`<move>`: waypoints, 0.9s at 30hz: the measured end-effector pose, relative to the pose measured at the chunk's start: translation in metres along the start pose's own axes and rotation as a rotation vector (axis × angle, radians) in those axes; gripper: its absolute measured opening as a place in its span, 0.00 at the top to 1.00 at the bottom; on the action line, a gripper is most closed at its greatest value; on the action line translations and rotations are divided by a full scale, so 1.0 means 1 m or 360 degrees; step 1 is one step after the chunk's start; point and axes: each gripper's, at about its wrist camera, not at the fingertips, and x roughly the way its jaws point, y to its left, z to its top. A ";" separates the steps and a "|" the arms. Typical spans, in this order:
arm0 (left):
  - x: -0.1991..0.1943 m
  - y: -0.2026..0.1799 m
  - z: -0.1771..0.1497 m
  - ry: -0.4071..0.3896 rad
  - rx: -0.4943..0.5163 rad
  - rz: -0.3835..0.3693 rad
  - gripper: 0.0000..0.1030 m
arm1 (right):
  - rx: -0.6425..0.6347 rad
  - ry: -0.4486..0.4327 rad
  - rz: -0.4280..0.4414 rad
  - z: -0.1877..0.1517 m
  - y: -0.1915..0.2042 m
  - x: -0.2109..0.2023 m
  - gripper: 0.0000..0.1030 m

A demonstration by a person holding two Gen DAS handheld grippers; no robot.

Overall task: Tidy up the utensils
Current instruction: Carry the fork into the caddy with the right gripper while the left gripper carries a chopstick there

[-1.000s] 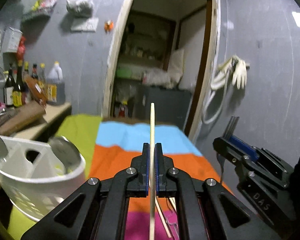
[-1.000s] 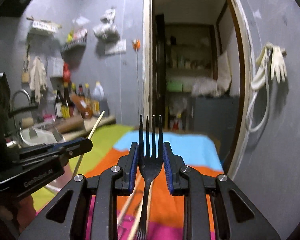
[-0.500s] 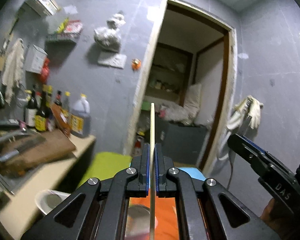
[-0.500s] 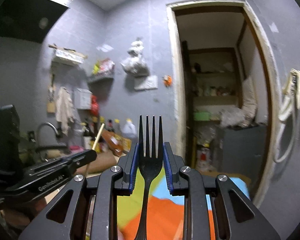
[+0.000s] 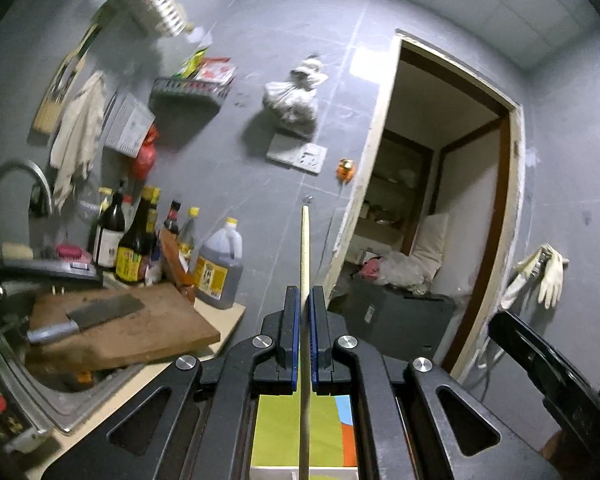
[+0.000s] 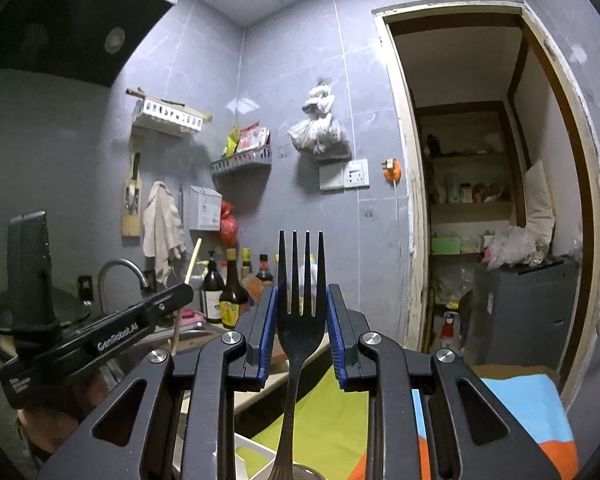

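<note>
Counter to my left was crowded: a wooden cutting board (image 5: 120, 328) with a cleaver (image 5: 88, 318) lying on it, half over the sink (image 5: 40, 396); behind it a row of sauce bottles (image 5: 134, 244) and a large jug (image 5: 220, 272) against the grey tiled wall. Faucet (image 5: 12, 188) arched at far left. A bulging plastic bag (image 6: 318, 132) hung above the wall socket (image 6: 354, 174). Open doorway (image 6: 480, 200) lay ahead on the right, dark cabinet (image 6: 524, 312) inside. Striped cloth (image 6: 520, 416) in green, blue and orange showed below both claws, with a white container rim (image 5: 304, 472) at the bottom edge.

My left gripper (image 5: 305, 328) was pressed together on a single wooden chopstick (image 5: 305, 248), which stood upright between the pads, its tip rising well past the fingertips in front of the wall.

My right gripper (image 6: 302, 320) pinched a dark metal fork (image 6: 300, 280) at its neck, tines pointing up above the blue pads, handle running down toward the container. Left claw sat near, off to the fork's left.
</note>
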 end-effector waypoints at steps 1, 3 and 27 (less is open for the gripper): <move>0.002 0.005 -0.004 -0.0004 -0.0015 0.0004 0.98 | 0.0003 0.0007 -0.0005 -0.004 0.001 0.003 0.79; 0.004 0.010 -0.011 -0.0012 -0.0035 0.0016 0.98 | 0.0012 0.0018 -0.0005 -0.012 0.001 0.007 0.79; -0.006 -0.003 -0.081 0.0095 0.0106 0.0133 0.98 | 0.0026 0.0206 -0.0001 -0.078 0.002 0.010 0.78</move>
